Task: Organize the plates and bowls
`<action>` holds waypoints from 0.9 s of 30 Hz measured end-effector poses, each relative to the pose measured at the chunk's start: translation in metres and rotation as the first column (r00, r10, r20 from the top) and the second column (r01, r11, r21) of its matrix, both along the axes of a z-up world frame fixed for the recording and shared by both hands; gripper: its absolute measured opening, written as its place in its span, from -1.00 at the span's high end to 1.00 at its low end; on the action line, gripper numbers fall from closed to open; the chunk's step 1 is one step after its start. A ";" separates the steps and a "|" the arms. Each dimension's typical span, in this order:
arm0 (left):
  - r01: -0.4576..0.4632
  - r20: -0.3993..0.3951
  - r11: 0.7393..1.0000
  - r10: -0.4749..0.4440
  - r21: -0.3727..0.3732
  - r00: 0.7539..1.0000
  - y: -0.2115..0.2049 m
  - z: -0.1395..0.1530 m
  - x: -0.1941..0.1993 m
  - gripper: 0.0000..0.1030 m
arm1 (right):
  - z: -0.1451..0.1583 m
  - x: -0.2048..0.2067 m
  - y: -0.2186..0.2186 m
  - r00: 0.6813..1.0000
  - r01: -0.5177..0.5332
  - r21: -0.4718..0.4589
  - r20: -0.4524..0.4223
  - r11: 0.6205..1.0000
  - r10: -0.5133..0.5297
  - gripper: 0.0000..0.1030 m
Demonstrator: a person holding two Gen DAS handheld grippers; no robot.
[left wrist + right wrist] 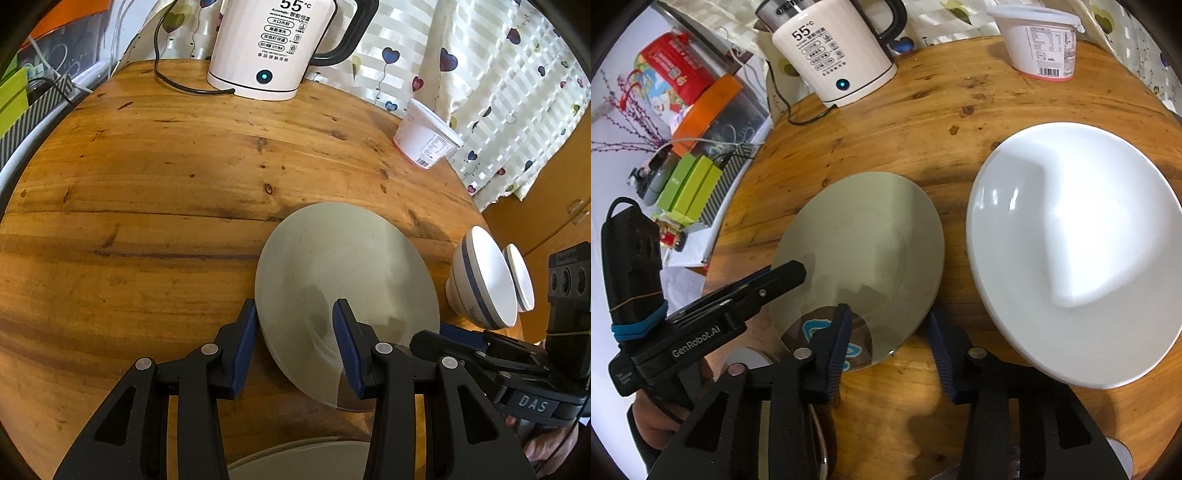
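Observation:
A round steel plate (347,266) is tilted above the wooden table, also in the right wrist view (864,243). My left gripper (295,325) is open, its fingers standing either side of the plate's left rim without pinching it. My right gripper (890,332) is open with the plate's near edge between its fingers; it shows at the right of the left wrist view (517,365). A large white plate (1078,251) lies to the right. Two white bowls with blue stripes (484,280) stand near the table's right edge.
A white electric kettle (277,44) with a black cord stands at the back of the round wooden table (147,184). A white plastic tub (424,136) sits back right. Another plate's rim (303,461) shows below. Boxes and clutter (694,184) lie off the table's left.

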State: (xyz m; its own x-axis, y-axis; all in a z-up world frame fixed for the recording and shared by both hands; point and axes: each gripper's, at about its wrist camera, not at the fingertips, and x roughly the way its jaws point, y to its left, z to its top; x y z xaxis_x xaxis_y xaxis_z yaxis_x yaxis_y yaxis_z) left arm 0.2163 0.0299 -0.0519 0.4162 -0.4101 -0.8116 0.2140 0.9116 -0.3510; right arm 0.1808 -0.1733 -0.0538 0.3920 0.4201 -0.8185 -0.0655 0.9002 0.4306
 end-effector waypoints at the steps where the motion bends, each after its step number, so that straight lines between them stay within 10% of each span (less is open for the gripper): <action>1: -0.001 0.002 1.000 0.001 0.000 1.000 0.000 0.000 0.000 0.18 | 0.000 0.000 0.000 1.000 0.003 -0.003 0.000 1.000 -0.003 0.34; 27: -0.020 0.041 1.000 0.020 -0.020 0.999 0.011 0.008 -0.018 0.18 | 0.009 -0.006 0.001 0.999 -0.011 -0.008 0.042 1.000 0.012 0.48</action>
